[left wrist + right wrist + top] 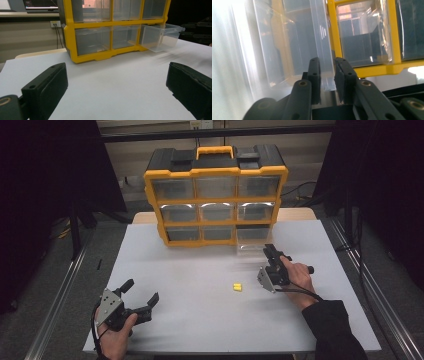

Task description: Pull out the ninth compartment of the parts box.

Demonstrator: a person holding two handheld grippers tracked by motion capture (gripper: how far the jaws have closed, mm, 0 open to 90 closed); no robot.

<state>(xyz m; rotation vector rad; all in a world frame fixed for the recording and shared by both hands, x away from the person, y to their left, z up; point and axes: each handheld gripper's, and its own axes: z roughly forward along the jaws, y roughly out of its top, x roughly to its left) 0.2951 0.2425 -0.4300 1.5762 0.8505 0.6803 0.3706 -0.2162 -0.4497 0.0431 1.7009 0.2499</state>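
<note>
In the high view, a yellow-and-black drawer organizer (216, 195) is standing at twelve o'clock on the grey counter (200, 320). Its clear bottom-right drawer (251, 242) is sticking out toward the person. The right tool (270, 251), at about three o'clock, is reaching to that drawer's front edge. A small yellow piece (237, 287) is lying at the counter's middle, just beside the right hand at its nine o'clock. The left tool (141, 296) is resting at seven o'clock, its jaws spread wide with nothing between them.

The left gripper view is showing the same wide, empty jaws low over the bare counter, and, at one o'clock, the drawer (161, 36) pulled well out of the organizer (112, 27), tilting slightly.

The right gripper view is giving the detail hidden from above: the right tool (327, 75) has its pads around the drawer's front wall (322, 47), the left pad touching it, a slim gap showing at the right pad.
</note>
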